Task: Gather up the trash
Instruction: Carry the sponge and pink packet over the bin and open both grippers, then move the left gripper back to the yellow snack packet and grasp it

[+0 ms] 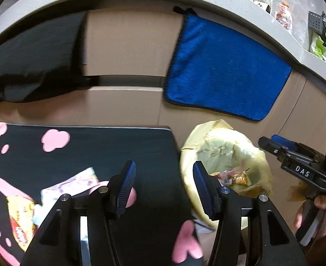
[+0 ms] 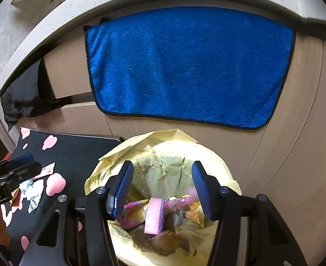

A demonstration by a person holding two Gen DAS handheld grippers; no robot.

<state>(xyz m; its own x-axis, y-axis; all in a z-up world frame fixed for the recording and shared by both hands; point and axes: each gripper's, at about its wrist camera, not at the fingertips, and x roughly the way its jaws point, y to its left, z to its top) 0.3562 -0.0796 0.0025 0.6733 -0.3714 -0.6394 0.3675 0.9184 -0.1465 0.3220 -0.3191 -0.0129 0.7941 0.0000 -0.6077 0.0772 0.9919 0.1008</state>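
My right claw [image 2: 162, 187] hangs over the bin [image 2: 227, 177] with the yellow bag in it. Its jaws stand wide and hold nothing. Right under it, down in the bag, lies a pink sponge [image 2: 154, 218] on top of some wrappers [image 2: 185, 204] (it looks like it is dropped in, so this hand's job looks done).

My left claw [image 1: 163, 188] is about half open and empty too. It sits over the dark surface [image 1: 118, 146] with pink spots. More trash waits low and to the left of it: a pale wrapper [image 1: 74, 182] and a yellow snack packet [image 1: 22, 219].

To do the next bit well, I should swing my left claw over to the pale wrapper, come down low, and pinch an edge that sticks up. Flat wrappers slip, so I should squeeze firmly. My right claw should move out of the way of the bin.
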